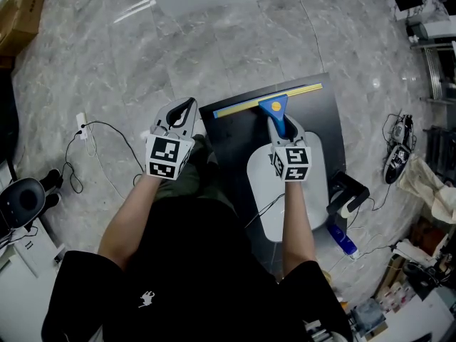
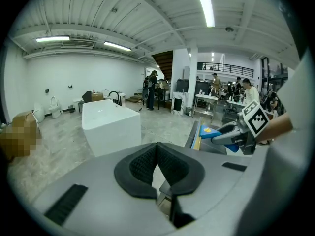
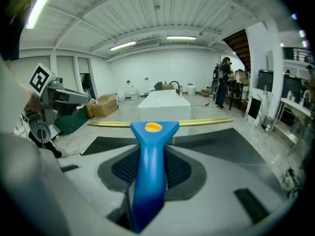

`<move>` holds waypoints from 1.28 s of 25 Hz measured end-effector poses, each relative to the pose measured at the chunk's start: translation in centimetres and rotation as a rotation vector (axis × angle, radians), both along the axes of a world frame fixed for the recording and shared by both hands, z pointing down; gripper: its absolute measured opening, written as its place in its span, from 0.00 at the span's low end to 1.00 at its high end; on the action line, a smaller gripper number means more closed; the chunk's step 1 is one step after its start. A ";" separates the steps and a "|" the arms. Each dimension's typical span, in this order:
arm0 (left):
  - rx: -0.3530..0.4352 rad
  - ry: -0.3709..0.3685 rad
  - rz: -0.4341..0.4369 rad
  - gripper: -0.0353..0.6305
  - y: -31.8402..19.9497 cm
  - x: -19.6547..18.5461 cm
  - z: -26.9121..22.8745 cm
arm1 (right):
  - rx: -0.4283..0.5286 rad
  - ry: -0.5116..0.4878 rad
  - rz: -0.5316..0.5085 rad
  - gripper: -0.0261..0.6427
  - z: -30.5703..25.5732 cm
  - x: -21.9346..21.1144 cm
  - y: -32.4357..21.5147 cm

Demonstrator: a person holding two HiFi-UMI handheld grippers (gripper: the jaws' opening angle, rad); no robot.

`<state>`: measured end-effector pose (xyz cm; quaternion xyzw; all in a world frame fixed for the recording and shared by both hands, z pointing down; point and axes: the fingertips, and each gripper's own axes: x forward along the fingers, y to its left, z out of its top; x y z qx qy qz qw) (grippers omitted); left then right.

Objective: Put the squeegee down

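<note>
We see the squeegee [image 1: 273, 106], blue-handled with a yellow blade, clamped by its handle between the jaws of the right gripper [image 1: 283, 125]. The blade spans the far edge of a dark panel [image 1: 324, 130]; we cannot tell whether it touches. The left gripper [image 1: 182, 110], beside the panel, is empty, jaws pressed together.

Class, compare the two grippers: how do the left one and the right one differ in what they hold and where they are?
The left gripper is empty, jaws together; the right gripper clamps the blue squeegee handle. In the head view the left gripper is beside the dark panel, the right gripper over it. Both carry a marker cube.
</note>
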<state>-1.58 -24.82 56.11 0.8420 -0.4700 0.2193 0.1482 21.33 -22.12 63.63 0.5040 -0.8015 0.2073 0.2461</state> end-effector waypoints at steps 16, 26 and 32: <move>-0.021 -0.015 -0.002 0.06 -1.2 -1.0 0.6 | -0.059 0.065 -0.016 0.24 2.6 -0.8 -1.8; -0.028 -0.020 -0.002 0.06 -1.5 -1.4 1.0 | -0.096 0.098 -0.012 0.24 3.7 -0.8 -2.2; -0.032 -0.021 -0.006 0.06 -1.8 -2.0 1.2 | -0.114 0.115 -0.012 0.24 4.1 -0.9 -2.5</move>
